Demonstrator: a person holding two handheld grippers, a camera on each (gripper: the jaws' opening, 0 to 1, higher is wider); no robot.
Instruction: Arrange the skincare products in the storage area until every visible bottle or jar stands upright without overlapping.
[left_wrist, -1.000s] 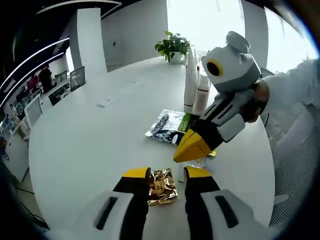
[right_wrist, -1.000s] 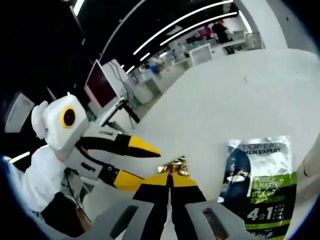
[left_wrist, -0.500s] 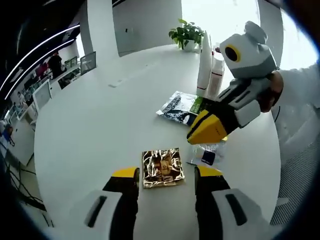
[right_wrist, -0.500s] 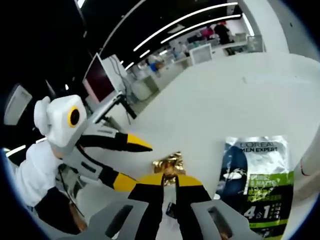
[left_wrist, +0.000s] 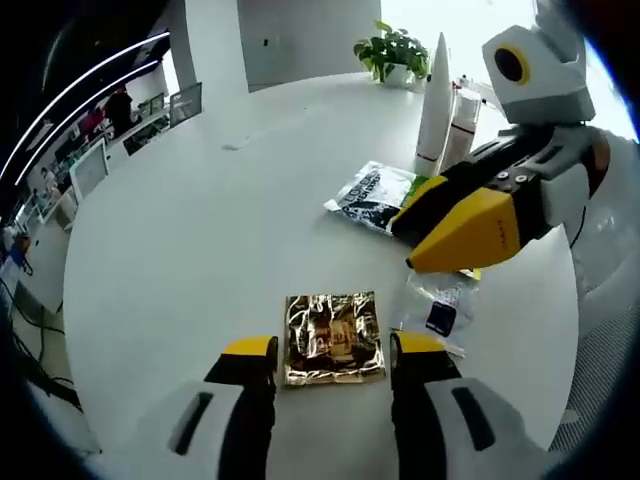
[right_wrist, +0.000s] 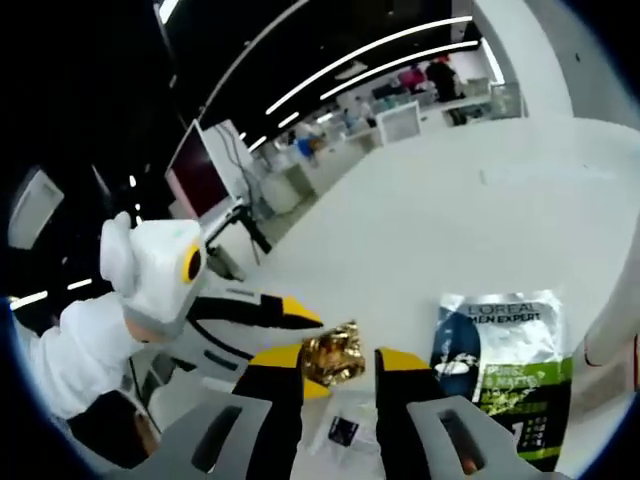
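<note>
1. Worktop (left_wrist: 180, 230): round, white, carrying every item listed below; an office with desks and monitors lies beyond it.
2. Left gripper (left_wrist: 325, 350): jaws released and spread wide, holding nothing; the tips sit on either side of the gold foil sachet (left_wrist: 333, 337), which lies flat on the worktop between them.
3. Right gripper (right_wrist: 336, 372): jaws released, parted, holding nothing. In the right gripper view the gold foil sachet shows in the gap between the tips, and the clear small sachet (right_wrist: 343, 432) lies lower down between the jaws.
4. Clear small sachet, left gripper view (left_wrist: 437, 308): flat on the worktop just beside the gold foil sachet, directly under the yellow tip of the right gripper.
5. Dark printed pouch (left_wrist: 378, 196): lying flat, green and white lettering, between the sachets and the bottles.
6. Two tall white bottles (left_wrist: 447, 120): upright, close together, near the far edge beside a potted plant (left_wrist: 398, 52).
7. Step in hand, as judged: both bottles appear already upright and apart from each other; the flat packets remain loose near them.
8. Next move, as judged: close the left jaws squarely on the gold foil sachet, or lower the right gripper onto the clear small sachet, keeping the two grippers from colliding.
</note>
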